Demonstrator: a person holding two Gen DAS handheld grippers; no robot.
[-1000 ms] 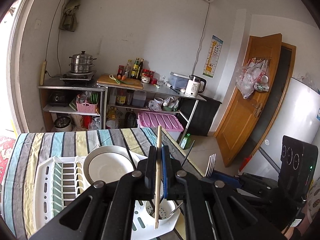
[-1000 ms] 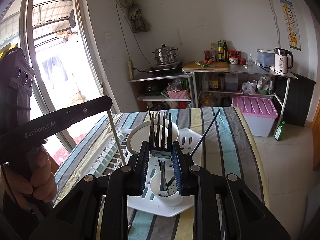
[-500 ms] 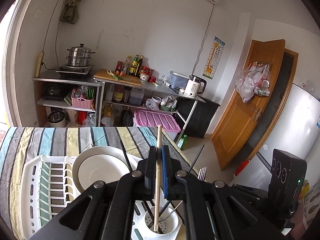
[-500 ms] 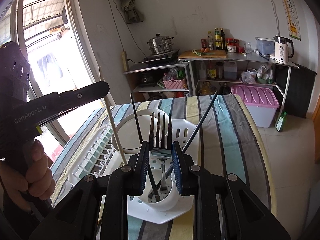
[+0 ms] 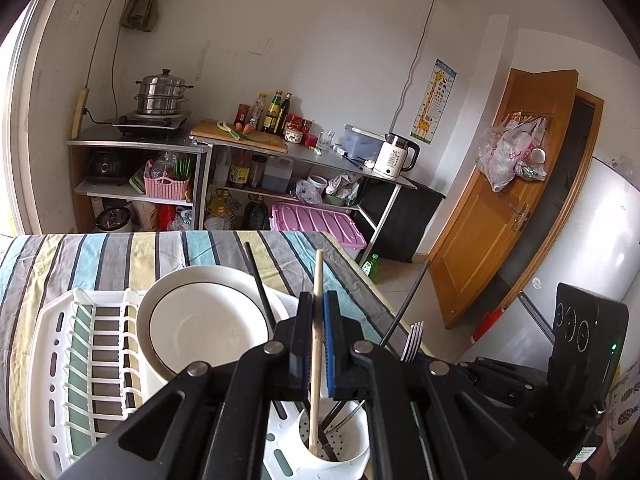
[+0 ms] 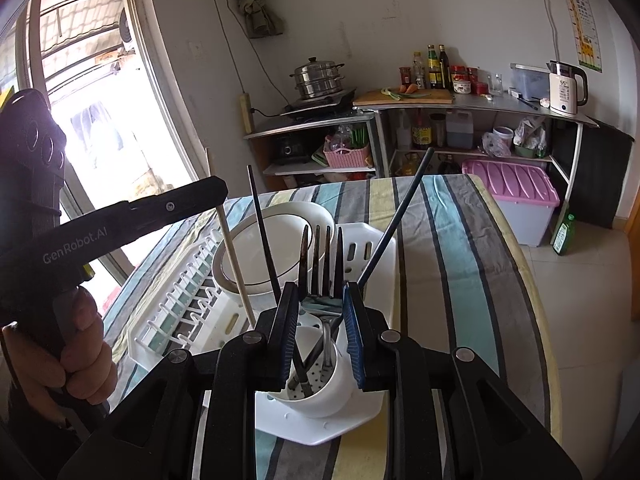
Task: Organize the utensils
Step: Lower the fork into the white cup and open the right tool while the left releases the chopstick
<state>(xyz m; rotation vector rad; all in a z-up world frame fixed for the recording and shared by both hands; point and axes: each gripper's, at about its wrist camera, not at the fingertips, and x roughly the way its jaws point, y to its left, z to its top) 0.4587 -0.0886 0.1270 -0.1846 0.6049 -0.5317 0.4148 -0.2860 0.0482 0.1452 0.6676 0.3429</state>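
Two tools working over the utensil cup on the striped desk

The desk (image 5: 100, 256) is carrying a white dish rack (image 5: 52, 360) with a bowl (image 5: 204, 328) at 12 o'clock of the utensil cup (image 6: 316, 392). The left tool (image 5: 316, 344) is pinching a wooden chopstick (image 5: 317, 320), its tip apparently inside the cup. The right tool (image 6: 320, 312) is clamping a fork (image 6: 322, 272) upright above the cup.

The right gripper (image 6: 321, 312) holds a fork (image 6: 322, 276) upright between its jaws above the white cutlery cup (image 6: 320, 384).
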